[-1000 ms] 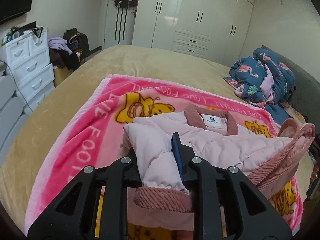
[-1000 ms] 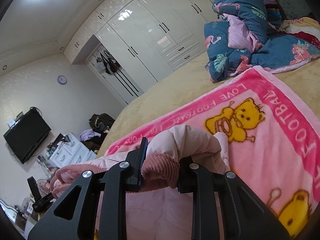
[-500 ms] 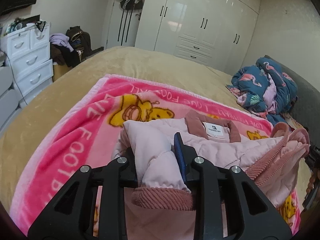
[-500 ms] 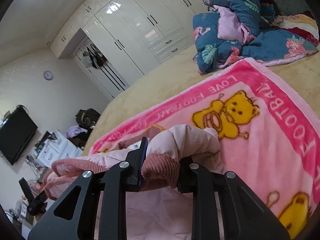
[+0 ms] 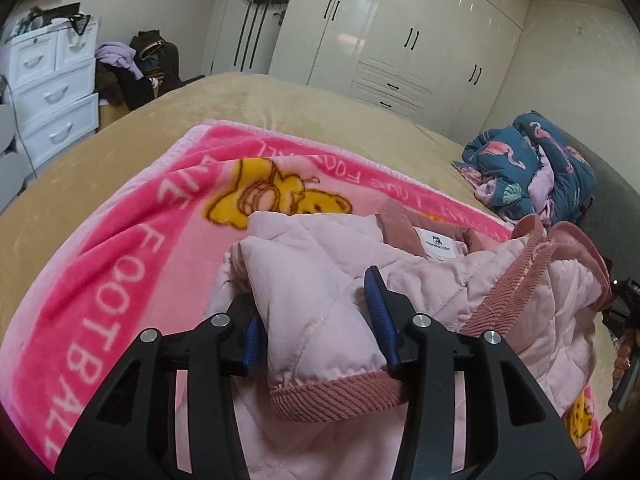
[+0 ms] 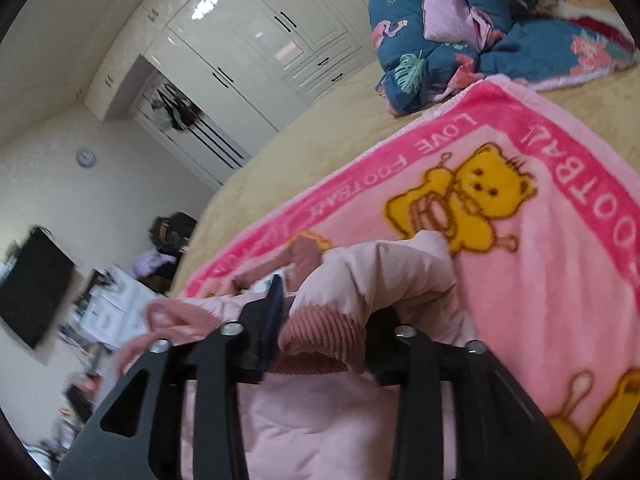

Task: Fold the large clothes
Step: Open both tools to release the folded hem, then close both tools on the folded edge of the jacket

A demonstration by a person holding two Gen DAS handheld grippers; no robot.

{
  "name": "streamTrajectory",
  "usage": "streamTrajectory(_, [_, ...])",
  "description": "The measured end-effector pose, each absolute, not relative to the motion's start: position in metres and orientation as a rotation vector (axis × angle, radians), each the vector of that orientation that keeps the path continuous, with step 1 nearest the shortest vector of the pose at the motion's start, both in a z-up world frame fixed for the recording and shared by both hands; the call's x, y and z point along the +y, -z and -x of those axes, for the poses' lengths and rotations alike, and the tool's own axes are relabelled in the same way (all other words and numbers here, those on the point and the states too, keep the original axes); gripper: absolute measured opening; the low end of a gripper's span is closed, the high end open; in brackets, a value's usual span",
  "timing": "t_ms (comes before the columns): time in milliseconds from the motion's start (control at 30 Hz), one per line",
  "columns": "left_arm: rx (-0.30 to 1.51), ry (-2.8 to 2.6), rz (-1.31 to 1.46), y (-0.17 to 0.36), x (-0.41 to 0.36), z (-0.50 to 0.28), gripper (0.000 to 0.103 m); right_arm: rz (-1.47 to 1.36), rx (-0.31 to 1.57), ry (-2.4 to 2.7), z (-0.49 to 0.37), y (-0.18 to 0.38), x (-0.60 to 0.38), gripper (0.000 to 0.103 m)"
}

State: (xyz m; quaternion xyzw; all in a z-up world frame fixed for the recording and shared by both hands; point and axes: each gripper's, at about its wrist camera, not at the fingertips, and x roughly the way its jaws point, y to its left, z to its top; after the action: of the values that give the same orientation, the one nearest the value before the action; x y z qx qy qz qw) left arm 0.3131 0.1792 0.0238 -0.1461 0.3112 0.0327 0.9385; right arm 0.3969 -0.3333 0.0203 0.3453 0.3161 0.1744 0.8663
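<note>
Both tools' jaws just opened — left tool (image 5: 316, 320), right tool (image 6: 320, 328) loose around cuffs of pink jacket (image 5: 460, 280) on blanket (image 5: 120, 248); puffy sleeves likely springing back, undoing fold.

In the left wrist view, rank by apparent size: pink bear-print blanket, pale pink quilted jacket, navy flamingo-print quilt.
1. Pink bear-print blanket
2. Pale pink quilted jacket, though nearness to the camera inflates it
3. Navy flamingo-print quilt, farthest away
</note>
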Motion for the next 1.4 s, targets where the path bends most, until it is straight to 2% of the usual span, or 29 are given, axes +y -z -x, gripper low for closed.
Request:
streamTrajectory(33, [0.634, -0.06, 0.305, -0.024, 0.18, -0.313, 0.038, -0.739, 0.634, -0.384, -0.392, -0.024, -0.333, 0.083])
streamTrajectory(67, [0.632, -0.057, 0.308, -0.025, 0.18, -0.314, 0.038, -0.732, 0.606, -0.383, -0.385, -0.029, -0.331, 0.088])
streamTrajectory(167, [0.631, -0.045, 0.303, -0.025, 0.179, -0.316, 0.04, -0.672, 0.588, -0.426, -0.374, -0.037, -0.314, 0.089])
streamTrajectory(333, [0.626, -0.027, 0.316, -0.028, 0.177, -0.314, 0.048, -0.549, 0.681, -0.534, -0.362, -0.022, -0.26, 0.092])
streamTrajectory(400, [0.614, 0.015, 0.351, -0.033, 0.178, -0.311, 0.074, -0.511, 0.767, -0.576, -0.361, -0.004, -0.237, 0.092])
streamTrajectory(500, [0.576, 0.014, 0.318, -0.048, 0.17, -0.304, 0.093, -0.515, 0.861, -0.571, -0.361, 0.024, -0.22, 0.093])
streamTrajectory(700, [0.521, 0.04, 0.244, -0.073, 0.152, -0.288, 0.094, -0.5, 0.829, -0.553, -0.348, 0.016, -0.221, 0.093])
streamTrajectory(867, [0.535, -0.041, 0.153, -0.073, 0.155, -0.283, 0.094, -0.482, 0.723, -0.465, -0.331, -0.003, -0.252, 0.095])
streamTrajectory(1133, [0.707, -0.121, 0.166, -0.027, 0.199, -0.282, 0.094, -0.328, 0.687, -0.259, -0.323, -0.006, -0.305, 0.097])
streamTrajectory(1400, [0.802, -0.044, 0.238, 0.013, 0.212, -0.271, 0.094, -0.193, 0.764, -0.276, -0.336, 0.018, -0.304, 0.098])
